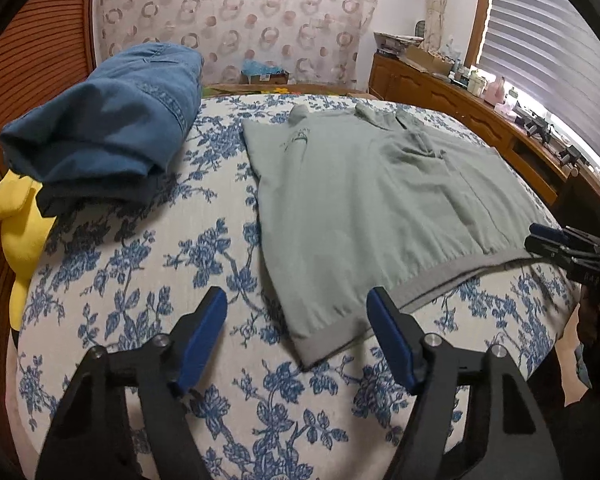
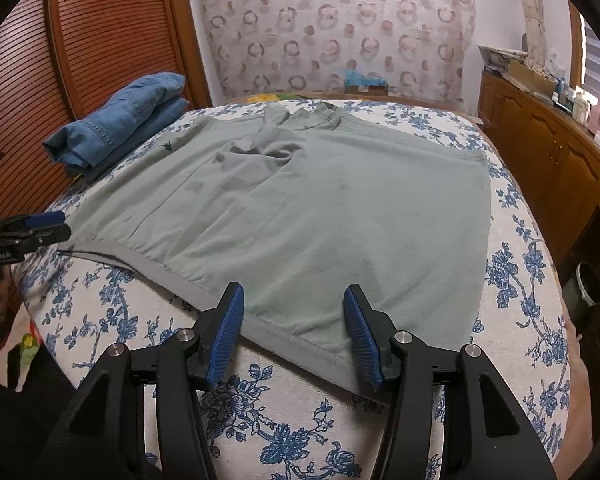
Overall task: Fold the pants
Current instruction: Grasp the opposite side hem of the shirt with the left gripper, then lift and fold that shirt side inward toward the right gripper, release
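Grey-green pants (image 1: pixel 380 200) (image 2: pixel 320 208) lie spread flat on a blue-flowered bedspread (image 1: pixel 160 260) (image 2: pixel 520 280), with the waistband (image 1: pixel 420 280) (image 2: pixel 300 340) along the near edge. My left gripper (image 1: pixel 296 294) (image 2: pixel 56 220) hovers open over the waistband's left corner, and its pads do not touch the cloth. My right gripper (image 2: pixel 293 287) (image 1: pixel 536 236) stands open over the waistband further right. The band runs beneath and between its blue fingers (image 2: pixel 230 332), which are not pressing on it. The far end of the pants is rumpled.
Folded blue denim (image 1: pixel 112 120) (image 2: pixel 120 128) is stacked at the bed's far left beside a slatted wooden panel (image 2: pixel 112 40). A yellow soft thing (image 1: pixel 16 216) hangs at the left edge. A cluttered wooden cabinet (image 1: pixel 460 108) (image 2: pixel 560 168) runs along the right.
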Motion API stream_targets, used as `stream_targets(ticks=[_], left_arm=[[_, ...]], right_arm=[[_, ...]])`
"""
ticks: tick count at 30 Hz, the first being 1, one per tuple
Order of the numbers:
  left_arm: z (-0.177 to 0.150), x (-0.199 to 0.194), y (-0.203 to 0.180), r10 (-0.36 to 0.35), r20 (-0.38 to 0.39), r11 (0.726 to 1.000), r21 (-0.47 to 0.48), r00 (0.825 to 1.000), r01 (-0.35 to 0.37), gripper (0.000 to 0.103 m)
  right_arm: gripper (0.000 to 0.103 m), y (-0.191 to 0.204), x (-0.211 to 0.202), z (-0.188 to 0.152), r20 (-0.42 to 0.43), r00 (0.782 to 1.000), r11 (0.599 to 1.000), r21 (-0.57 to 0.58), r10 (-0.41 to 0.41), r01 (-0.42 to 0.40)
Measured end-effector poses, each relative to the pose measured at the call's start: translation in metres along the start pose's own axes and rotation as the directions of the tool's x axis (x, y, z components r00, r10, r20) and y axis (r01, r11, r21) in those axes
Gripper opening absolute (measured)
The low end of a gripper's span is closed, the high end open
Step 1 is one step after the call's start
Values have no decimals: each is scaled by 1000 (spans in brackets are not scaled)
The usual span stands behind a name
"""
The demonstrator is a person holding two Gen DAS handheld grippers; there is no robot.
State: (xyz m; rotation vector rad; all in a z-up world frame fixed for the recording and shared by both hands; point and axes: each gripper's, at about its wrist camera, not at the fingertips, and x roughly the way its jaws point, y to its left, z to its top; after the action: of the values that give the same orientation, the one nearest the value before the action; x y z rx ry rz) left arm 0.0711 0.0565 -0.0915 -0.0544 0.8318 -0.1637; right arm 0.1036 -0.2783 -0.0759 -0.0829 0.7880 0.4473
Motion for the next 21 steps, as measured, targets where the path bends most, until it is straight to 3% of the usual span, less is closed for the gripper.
stream_targets(ticks=[2,4,5,7,9,12,15,21], left_arm=[[-2,-1,-1,2,-1,1000,-1,1000,-2,72],[-3,-1,-1,-6,-3,1000,-1,1000,6,62],[-4,0,-1,-8,-6,1000,-2,1000,8,50],[-7,0,-1,-11,-5,1000,-2,1000,11,44],[-7,0,-2,-19,-2,1000,-3,1000,19,27],[-7,1,-4,-26,-5,1000,1,1000,26,10],[-5,0,-6,-30,7,1000,-2,1000,30,2],[6,-8,-11,-41,41,999,9,998,41,0]], right_arm=[[54,0,0,0,-1,1000,1000,-2,-2,2],[54,0,0,0,0,1000,1000,-3,0,0],[54,0,0,0,0,1000,1000,-3,1,-1],[55,0,0,0,2,1000,1000,-3,0,0],[55,0,0,0,1,1000,1000,-2,1,-1],[55,0,0,0,1,1000,1000,-3,2,-2],[55,0,0,0,3,1000,1000,-2,2,-2],[55,2,-2,-2,10,1000,1000,8,7,-7]])
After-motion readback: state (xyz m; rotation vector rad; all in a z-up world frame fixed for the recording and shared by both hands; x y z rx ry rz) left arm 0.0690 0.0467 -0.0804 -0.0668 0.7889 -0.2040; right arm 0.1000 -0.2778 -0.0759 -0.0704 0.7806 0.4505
